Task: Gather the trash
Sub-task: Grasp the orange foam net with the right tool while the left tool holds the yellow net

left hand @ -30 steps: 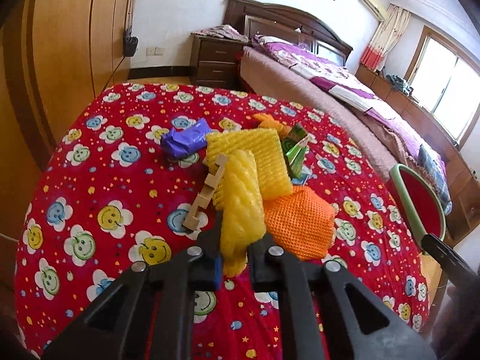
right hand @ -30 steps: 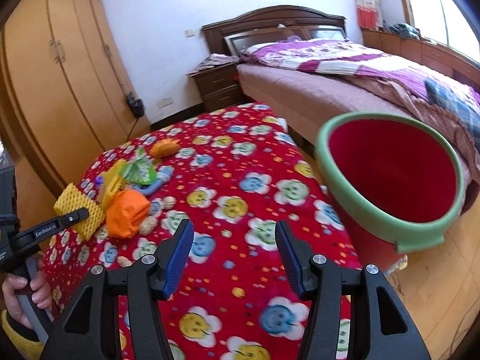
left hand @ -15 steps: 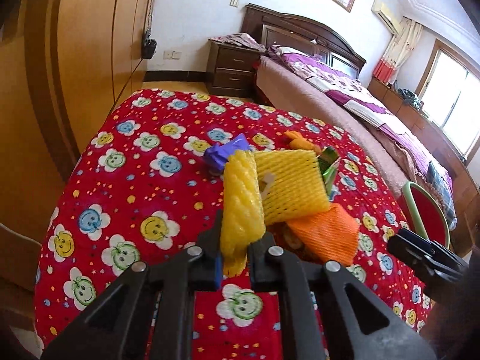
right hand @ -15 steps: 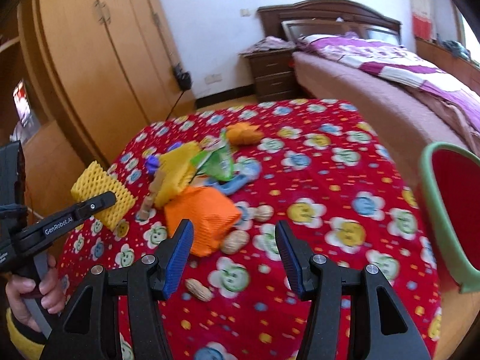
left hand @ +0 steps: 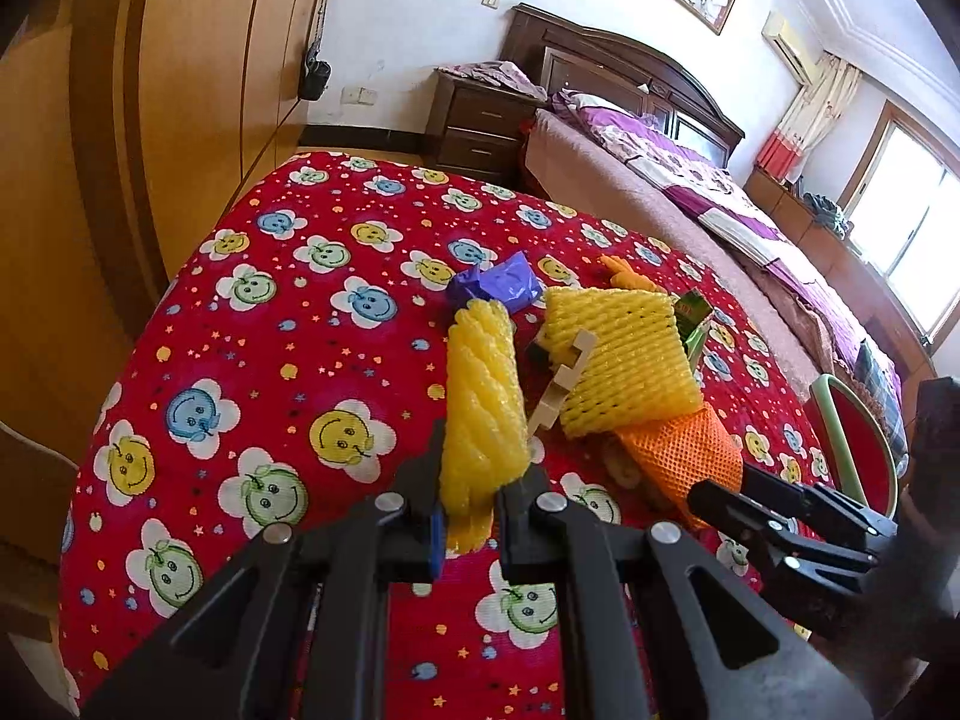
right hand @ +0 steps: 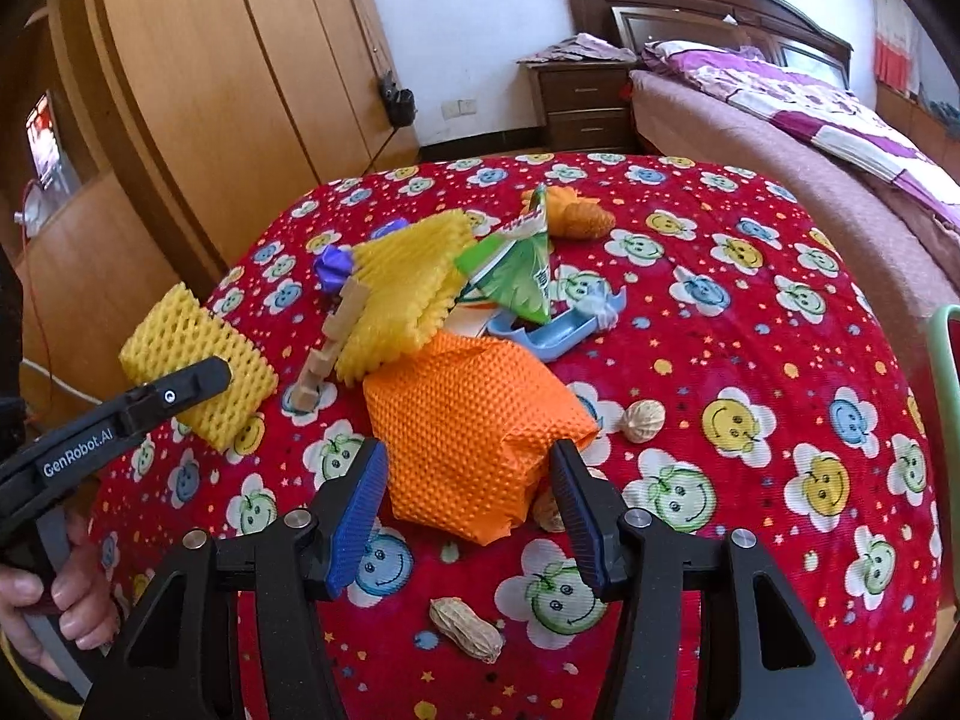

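Note:
My left gripper [left hand: 468, 510] is shut on a yellow foam net [left hand: 480, 408] and holds it above the red tablecloth [left hand: 288, 312]; it also shows in the right wrist view [right hand: 198, 372]. My right gripper [right hand: 471, 510] is open, its jaws on either side of an orange foam net [right hand: 474, 426] on the table. Behind lie a second yellow foam net [right hand: 402, 294], a wooden strip [right hand: 327, 342], a green wrapper [right hand: 519, 276], a purple wrapper [left hand: 495, 285] and a blue plastic piece [right hand: 558, 324].
Peanuts [right hand: 465, 636] and a walnut [right hand: 642, 420] lie on the cloth near my right gripper. A green-rimmed red bin [left hand: 852, 438] stands off the table's right side. A wardrobe [right hand: 198, 78] is on the left, a bed [right hand: 798, 114] behind.
My right gripper swung left from the bin and closed in on the orange foam net. My left gripper kept hold of the yellow net and pulled back a little.

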Available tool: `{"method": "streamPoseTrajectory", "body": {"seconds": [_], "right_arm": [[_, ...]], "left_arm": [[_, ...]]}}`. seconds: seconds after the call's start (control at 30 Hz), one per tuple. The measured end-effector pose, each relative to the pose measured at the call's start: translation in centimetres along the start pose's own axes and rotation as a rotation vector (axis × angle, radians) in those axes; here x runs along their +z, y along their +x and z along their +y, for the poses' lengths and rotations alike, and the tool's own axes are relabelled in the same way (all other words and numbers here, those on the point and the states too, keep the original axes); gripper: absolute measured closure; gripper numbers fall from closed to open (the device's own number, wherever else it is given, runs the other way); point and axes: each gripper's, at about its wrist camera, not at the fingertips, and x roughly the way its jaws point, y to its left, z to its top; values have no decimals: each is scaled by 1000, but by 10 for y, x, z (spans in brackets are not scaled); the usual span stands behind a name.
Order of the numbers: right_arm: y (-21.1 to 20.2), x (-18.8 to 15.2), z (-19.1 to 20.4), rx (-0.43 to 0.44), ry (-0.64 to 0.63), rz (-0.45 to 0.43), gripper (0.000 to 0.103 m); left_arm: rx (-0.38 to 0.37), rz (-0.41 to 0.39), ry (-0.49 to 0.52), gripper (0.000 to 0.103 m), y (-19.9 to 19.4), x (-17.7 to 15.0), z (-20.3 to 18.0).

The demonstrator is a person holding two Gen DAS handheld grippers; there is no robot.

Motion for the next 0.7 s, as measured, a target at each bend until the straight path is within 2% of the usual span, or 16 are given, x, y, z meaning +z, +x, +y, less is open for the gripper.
{"method": "streamPoseTrajectory", "body": {"seconds": [0.1, 0.3, 0.7], "right_arm": [[5, -2, 1, 2, -4, 11, 68], [-2, -10, 0, 20, -12, -6, 90], [-43, -23, -8, 57, 25, -102, 99]], "left_arm": [[-2, 2, -2, 92, 0, -1, 0], [-7, 0, 6, 92, -2, -2, -4], [-62, 2, 13, 92, -12, -4, -20]]}}
